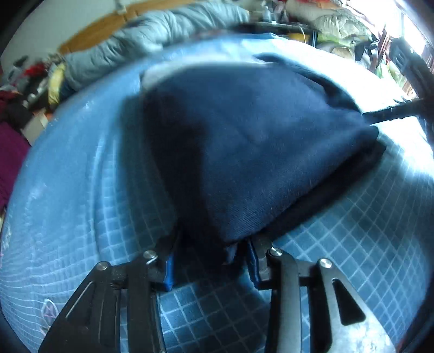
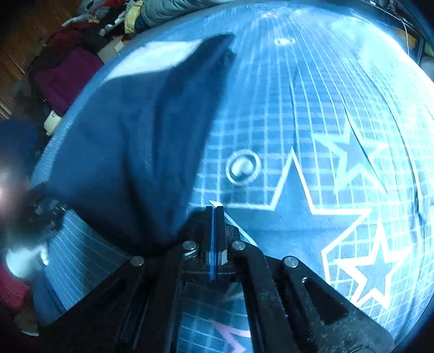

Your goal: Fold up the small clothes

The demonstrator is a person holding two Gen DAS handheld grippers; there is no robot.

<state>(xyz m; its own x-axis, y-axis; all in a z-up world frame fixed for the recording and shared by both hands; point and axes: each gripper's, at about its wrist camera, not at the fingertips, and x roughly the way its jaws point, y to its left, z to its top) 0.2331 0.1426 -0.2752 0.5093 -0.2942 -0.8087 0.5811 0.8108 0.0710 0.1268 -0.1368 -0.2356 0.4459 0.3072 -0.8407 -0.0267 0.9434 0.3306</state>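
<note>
A navy blue garment is held up over a blue grid-patterned bedsheet. My left gripper is at its near corner; the blue pads stand wide apart, with cloth draped over the tips and a bunched corner between them. My right gripper has its pads pressed together, and the garment stretches away from its left finger. In the left wrist view the right gripper pinches the garment's far right corner. The left gripper shows only as a blur in the right wrist view.
The bedsheet has white star prints on its right part. A grey quilt lies along the far edge. Heaped clothes, some maroon, sit beyond the left edge. Bundled bedding and clutter fill the far right.
</note>
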